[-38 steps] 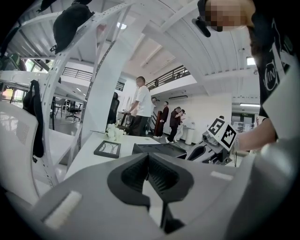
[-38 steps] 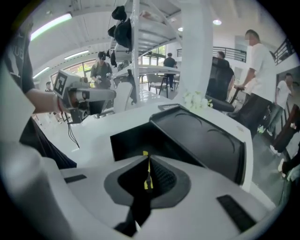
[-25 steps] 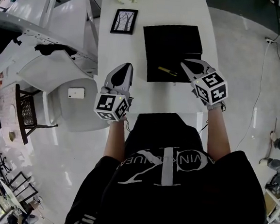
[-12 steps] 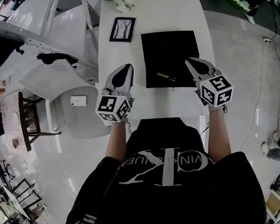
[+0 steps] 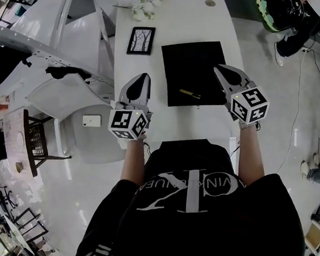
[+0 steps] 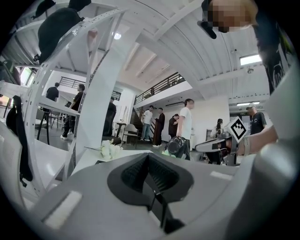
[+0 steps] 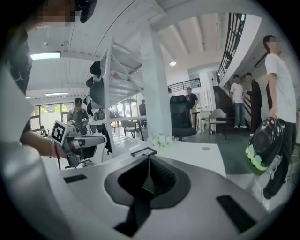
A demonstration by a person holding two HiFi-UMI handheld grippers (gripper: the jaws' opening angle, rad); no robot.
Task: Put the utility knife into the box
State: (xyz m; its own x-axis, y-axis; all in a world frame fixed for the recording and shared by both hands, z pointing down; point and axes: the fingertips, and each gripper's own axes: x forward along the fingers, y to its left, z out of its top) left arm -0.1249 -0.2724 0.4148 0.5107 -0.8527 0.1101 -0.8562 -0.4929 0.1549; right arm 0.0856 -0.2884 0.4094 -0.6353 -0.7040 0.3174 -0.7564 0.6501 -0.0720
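On the black box (image 5: 193, 61), near its front edge, lies the yellow utility knife (image 5: 190, 93), long axis approx left-right across the tabletop (image 5: 154, 63). Can't tell if it's on a lid or already inside. Nearer is the right hand-held gripper (image 5: 222, 70): knife sits just left of it & toward the person. The left hand-held gripper (image 5: 142, 79) hangs off the box's left side. Both have jaws pressed together, nothing held.
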